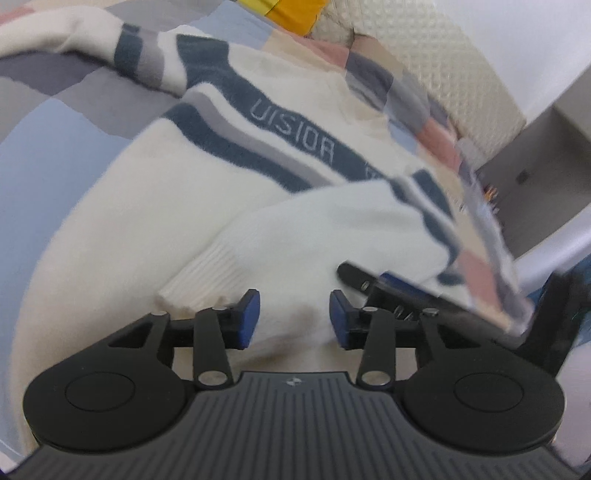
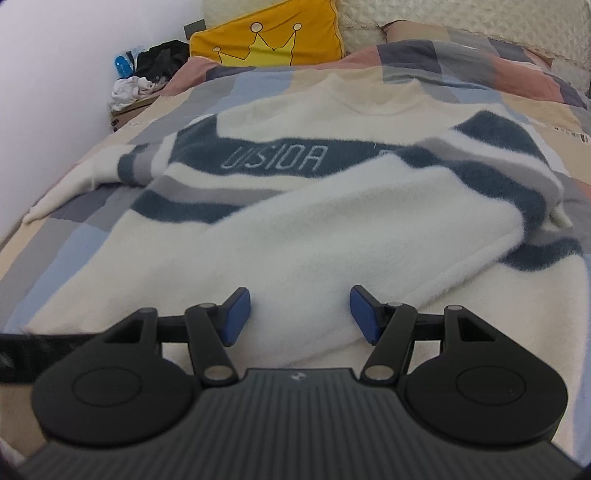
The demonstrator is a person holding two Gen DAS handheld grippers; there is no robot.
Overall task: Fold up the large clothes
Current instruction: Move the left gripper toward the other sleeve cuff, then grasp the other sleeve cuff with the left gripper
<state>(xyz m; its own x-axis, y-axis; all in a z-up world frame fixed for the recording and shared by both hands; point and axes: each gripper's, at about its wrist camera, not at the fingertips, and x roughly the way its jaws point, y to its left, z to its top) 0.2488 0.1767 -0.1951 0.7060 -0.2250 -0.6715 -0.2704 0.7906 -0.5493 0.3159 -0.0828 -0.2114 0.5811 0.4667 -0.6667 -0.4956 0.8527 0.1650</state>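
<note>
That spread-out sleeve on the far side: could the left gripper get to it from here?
Probably yes: the left gripper is open, and only flat sweater lies between it and the spread sleeve.

A bed covered by a patchwork quilt [image 2: 258,85] of grey, blue, pink and beige squares, a yellow crown pillow [image 2: 269,37] at its head against a cream quilted headboard [image 2: 480,22] — white wall [image 2: 55,74] beside it (clutter heaped on a box [image 2: 125,110] there).
</note>
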